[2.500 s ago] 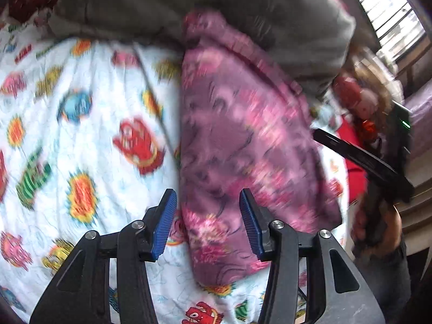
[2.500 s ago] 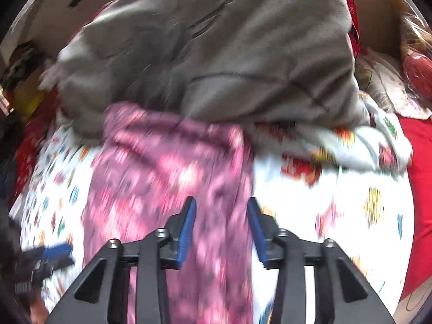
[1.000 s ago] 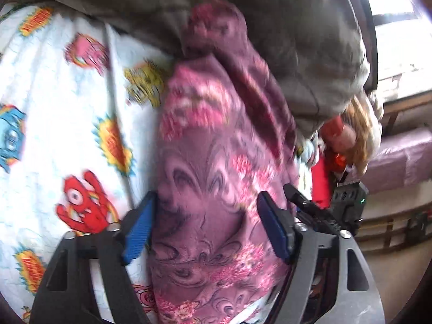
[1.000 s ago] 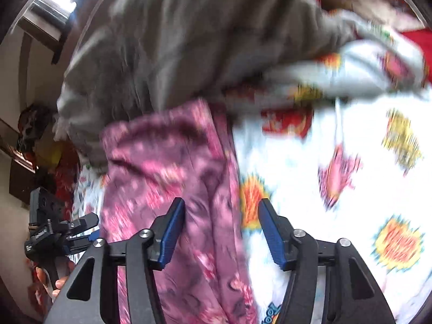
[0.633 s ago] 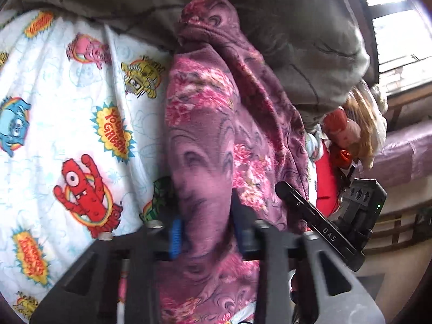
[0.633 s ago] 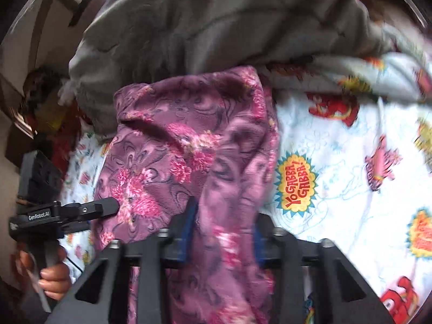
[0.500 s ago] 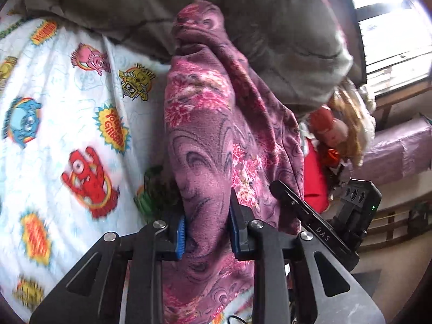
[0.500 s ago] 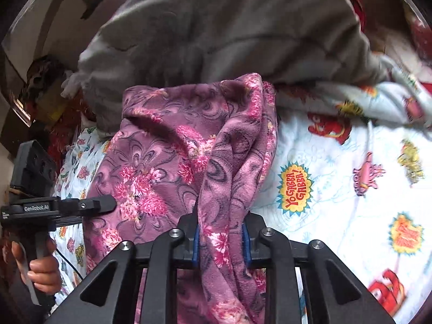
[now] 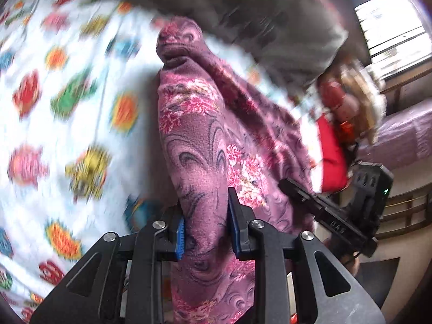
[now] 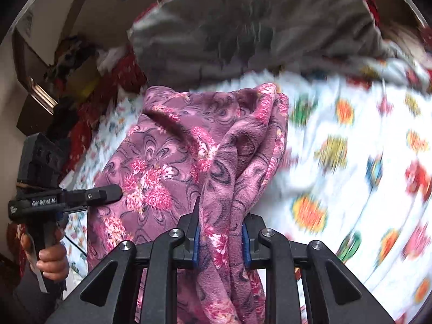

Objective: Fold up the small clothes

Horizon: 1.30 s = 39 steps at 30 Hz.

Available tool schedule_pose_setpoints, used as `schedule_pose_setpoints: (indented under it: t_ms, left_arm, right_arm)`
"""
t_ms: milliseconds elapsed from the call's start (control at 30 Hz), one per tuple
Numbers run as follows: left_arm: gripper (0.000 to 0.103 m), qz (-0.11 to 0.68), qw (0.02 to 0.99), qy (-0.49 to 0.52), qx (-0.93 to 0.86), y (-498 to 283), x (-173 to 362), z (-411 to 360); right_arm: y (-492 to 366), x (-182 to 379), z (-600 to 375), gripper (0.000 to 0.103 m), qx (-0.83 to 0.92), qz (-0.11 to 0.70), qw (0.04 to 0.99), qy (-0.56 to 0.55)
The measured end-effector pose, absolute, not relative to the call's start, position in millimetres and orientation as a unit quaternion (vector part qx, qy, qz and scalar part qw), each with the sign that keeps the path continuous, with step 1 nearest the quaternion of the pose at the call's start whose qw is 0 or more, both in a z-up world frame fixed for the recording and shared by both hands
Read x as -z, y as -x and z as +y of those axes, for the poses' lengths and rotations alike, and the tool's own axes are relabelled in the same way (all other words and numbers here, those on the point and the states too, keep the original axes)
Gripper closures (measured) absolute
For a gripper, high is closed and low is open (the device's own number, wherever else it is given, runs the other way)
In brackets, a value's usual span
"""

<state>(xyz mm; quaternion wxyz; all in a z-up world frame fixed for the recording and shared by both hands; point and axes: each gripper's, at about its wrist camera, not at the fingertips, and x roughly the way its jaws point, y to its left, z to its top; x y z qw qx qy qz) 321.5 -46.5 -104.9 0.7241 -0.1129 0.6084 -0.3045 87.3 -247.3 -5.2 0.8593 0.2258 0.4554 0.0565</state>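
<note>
A purple fleece garment [image 9: 205, 145] with pink flowers hangs bunched between both grippers over a white cartoon-print bedsheet [image 9: 54, 108]. My left gripper [image 9: 206, 232] is shut on one edge of it. My right gripper [image 10: 220, 240] is shut on the other edge of the garment [image 10: 189, 148]. The far end of the cloth still touches the sheet near the grey blanket. The right gripper shows in the left wrist view [image 9: 332, 216], and the left gripper shows in the right wrist view [image 10: 67, 199].
A grey blanket [image 10: 256, 27] is heaped across the back of the bed. A red cushion [image 9: 332, 159] and a doll [image 9: 348, 100] lie at the bed's edge. A window [image 9: 388, 13] is beyond. The printed sheet [image 10: 351, 162] spreads to the right.
Both grippers closed on the garment's near edges, having been open around it. They have since lifted and pulled it away from the grey blanket, and the background is blurred with motion.
</note>
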Motion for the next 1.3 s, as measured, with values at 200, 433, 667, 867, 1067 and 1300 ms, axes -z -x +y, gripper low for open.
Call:
schedule_pose_setpoints:
  t_ms: [200,433,667,867,1067,1300]
  left_arm:
    - [0.066,0.624,0.713,0.146,0.283,-320.6,117.1,-23.5]
    - [0.062,0.559,0.771,0.099,0.288,-355.4,67.5,-50.9]
    - [0.062,0.558,0.793,0.009,0.245,-408.2,95.1,-105.4]
    - [0.061,0.584,0.787,0.019,0.201,-440.5,126.3,-116.6]
    - [0.059,0.554,0.796,0.043,0.241,-405.7,83.0,-71.5]
    - [0.045,0.564,0.801,-0.016,0.199,-360.6,117.9,-71.9]
  right_arm:
    - [-76.9,30.8,-261.3,0.068,-0.011,0.477,0.838,-0.264]
    - [-95.4,-10.0,-272.3,0.065,0.014,0.435,0.868,-0.239]
    - [-145.7,5.4,-283.7,0.098,0.022,0.433,0.867,-0.245]
    - [-163.1,38.7,-292.1,0.101,0.040,0.447,0.869,-0.209]
    - [-138.7,2.1,-296.6,0.087,0.031,0.413,0.885,-0.212]
    - [-123.0,33.3,-251.9,0.087,0.014,0.469,0.880,-0.077]
